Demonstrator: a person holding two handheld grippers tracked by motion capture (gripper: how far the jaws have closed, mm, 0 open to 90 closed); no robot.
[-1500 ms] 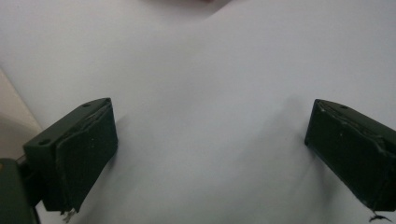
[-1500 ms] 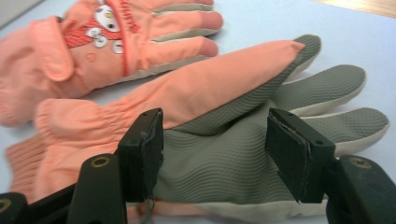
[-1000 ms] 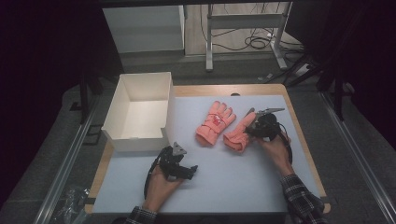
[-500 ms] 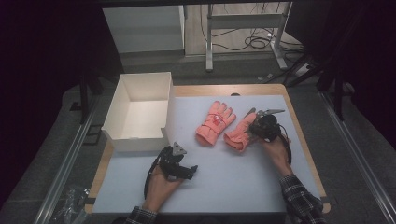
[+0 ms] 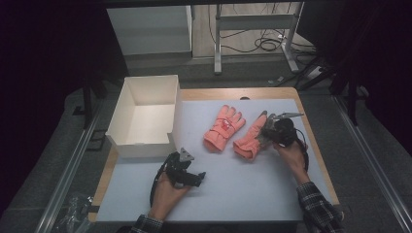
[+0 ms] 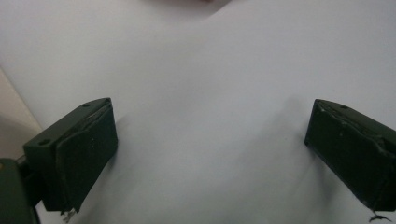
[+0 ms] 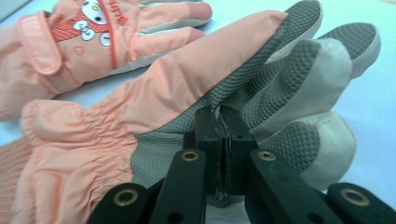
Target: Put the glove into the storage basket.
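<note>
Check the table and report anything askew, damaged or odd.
Nothing damaged or spilled. The two pink gloves do not match in lay: the left glove lies back-up, showing its cartoon patch, while the right glove lies palm-up, its grey grip fabric pinched in the right gripper. The white box sits squarely.

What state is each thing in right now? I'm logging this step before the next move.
Right gripper: shut on palm-up glove, pinching its grey palm fabric.
Left gripper: open, nothing between the jaws, resting low over the mat.
Palm-up glove: lying flat, grey grip side up.
Other glove: lying flat, printed back up, untouched.
White box: open-topped, nothing inside.
</note>
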